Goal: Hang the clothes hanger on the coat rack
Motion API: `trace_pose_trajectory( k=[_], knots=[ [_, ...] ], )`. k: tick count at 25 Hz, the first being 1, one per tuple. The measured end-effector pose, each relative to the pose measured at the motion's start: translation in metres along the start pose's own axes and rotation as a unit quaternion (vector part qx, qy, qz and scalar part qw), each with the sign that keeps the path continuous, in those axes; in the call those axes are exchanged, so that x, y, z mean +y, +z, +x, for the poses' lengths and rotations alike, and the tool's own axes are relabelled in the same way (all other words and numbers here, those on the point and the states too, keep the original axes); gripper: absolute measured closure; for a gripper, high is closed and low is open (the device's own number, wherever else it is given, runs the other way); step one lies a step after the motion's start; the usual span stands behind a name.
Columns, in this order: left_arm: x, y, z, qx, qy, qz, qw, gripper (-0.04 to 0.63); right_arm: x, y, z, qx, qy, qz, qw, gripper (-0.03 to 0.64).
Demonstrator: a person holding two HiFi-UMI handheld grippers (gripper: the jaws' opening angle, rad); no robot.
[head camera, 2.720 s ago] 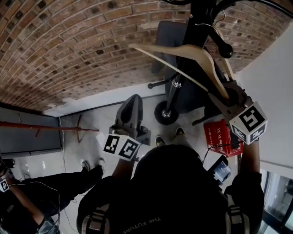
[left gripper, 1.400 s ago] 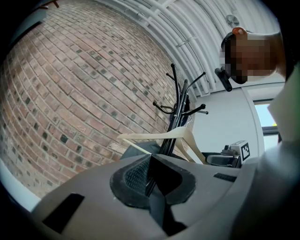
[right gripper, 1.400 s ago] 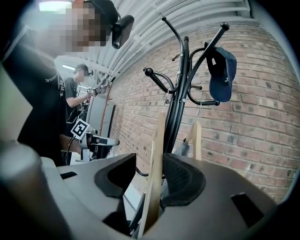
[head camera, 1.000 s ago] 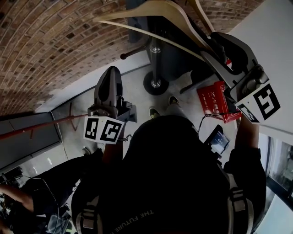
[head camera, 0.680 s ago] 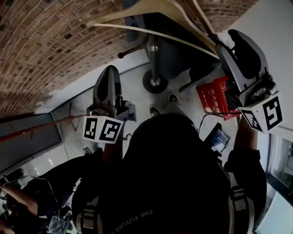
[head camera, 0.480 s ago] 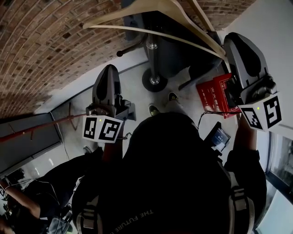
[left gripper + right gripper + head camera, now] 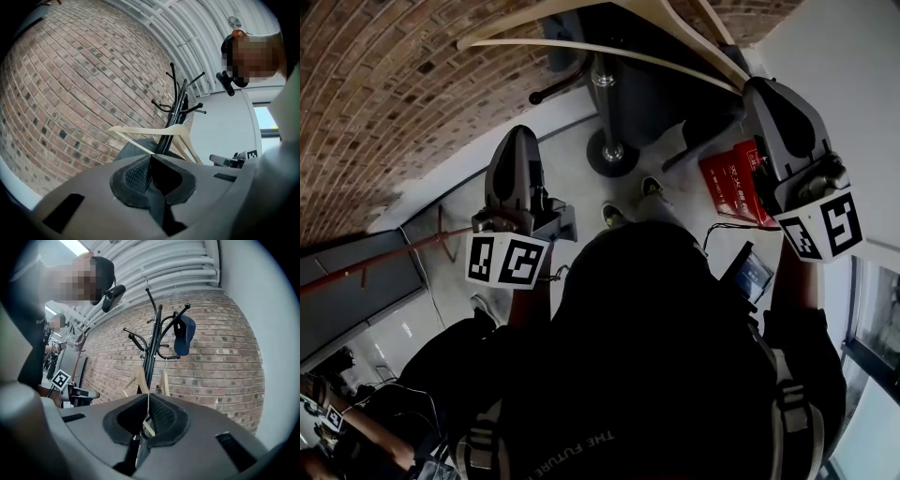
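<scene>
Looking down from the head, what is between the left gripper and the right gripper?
The head view shows, on the floor between them, the coat rack's round base, the person's two shoes and, partly hidden by the right gripper, a red box.

head looks down; all share rack

Clothes hanger on coat rack, brick wall behind both.
</scene>
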State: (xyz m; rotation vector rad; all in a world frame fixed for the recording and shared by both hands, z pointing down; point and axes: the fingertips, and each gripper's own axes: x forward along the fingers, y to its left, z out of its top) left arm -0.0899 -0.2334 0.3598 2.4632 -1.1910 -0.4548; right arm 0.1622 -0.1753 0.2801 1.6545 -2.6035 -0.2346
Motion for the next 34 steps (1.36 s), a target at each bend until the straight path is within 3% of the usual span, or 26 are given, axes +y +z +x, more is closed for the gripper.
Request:
trace_pose_trajectory(
  k=[34],
  knots=[
    [0.003, -0.002, 0.000, 0.005, -0.002, 0.005, 1.0000, 0.575, 0.014, -0.010, 0.019, 0.014, 0.022, -0.022, 0.999, 0.592]
  ],
)
